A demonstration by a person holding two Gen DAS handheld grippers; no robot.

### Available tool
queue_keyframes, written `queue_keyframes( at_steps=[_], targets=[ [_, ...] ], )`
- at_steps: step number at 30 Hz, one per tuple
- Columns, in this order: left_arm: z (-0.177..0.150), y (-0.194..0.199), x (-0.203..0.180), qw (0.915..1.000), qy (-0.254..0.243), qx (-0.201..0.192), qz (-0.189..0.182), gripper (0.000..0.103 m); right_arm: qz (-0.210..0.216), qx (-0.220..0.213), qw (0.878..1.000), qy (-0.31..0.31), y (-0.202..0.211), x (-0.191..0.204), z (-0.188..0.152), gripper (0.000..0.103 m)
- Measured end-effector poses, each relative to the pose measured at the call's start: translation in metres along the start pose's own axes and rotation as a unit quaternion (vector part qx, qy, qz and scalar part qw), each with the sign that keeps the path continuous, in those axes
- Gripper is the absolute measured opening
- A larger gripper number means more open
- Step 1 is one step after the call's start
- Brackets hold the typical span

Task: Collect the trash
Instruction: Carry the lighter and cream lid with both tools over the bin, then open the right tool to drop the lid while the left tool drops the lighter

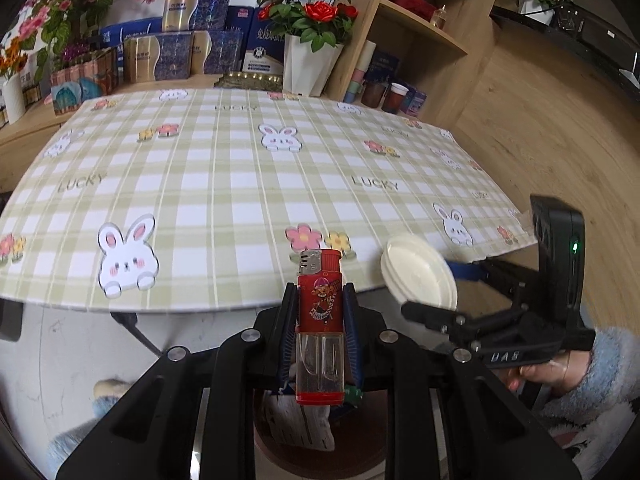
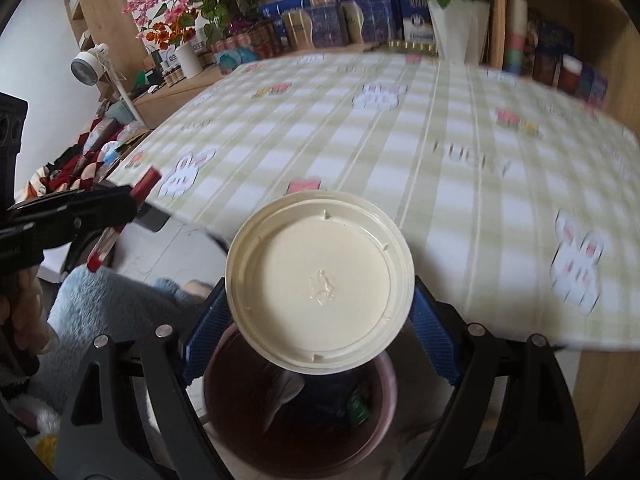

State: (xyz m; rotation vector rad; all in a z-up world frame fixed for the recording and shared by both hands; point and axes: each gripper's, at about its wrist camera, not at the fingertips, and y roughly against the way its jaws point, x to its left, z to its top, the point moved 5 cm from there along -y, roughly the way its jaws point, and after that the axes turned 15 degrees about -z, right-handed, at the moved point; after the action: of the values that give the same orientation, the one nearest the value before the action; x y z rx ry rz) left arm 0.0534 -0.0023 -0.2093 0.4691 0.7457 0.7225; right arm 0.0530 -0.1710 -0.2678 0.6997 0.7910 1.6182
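**Both grippers loaded, parked over the bin at the table's near edge**

Going left to right: the left gripper is pinching a red lighter between its blue pads, lighter upright with the metal head on top and the clear tank at the bottom. It sits just off the near edge of the table, so over floor rather than the checked bunny cloth. Straight below it is the brown trash bin with some crumpled wrappers already inside.

Right next door, the right gripper has its jaws spread wide and pressed on the rim of a cream plastic lid, held roughly flat. The lid overhangs the table edge a bit and covers the far part of the bin mouth underneath.

Room-wise, the tabletop itself is wide open all the way back to the boxes and flower pots. On the far right there's a wooden shelf unit, then bare floor.
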Motion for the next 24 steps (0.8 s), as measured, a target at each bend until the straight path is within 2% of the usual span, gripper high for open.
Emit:
queue_keyframes(
  at_steps=[8, 15, 18, 24],
  targets=[
    [-0.032, -0.007, 0.003, 0.9996, 0.023, 0.016, 0.001, 0.022, 0.017, 0.063, 0.998, -0.001, -0.027, 0.013, -0.052, 0.085],
    [-0.043, -0.015, 0.008, 0.999, 0.034, 0.03, 0.004, 0.022, 0.017, 0.092, 0.996, 0.005, -0.045, 0.017, -0.067, 0.088],
    [-0.045, -0.021, 0.007, 0.9987, 0.034, 0.037, 0.003, 0.022, 0.017, 0.095, 0.995, -0.003, -0.047, 0.015, -0.066, 0.094],
    [-0.05, -0.033, 0.007, 0.9979, 0.032, 0.056, 0.001, 0.022, 0.002, 0.073, 0.997, -0.006, -0.04, 0.007, -0.058, 0.097]
  ],
)
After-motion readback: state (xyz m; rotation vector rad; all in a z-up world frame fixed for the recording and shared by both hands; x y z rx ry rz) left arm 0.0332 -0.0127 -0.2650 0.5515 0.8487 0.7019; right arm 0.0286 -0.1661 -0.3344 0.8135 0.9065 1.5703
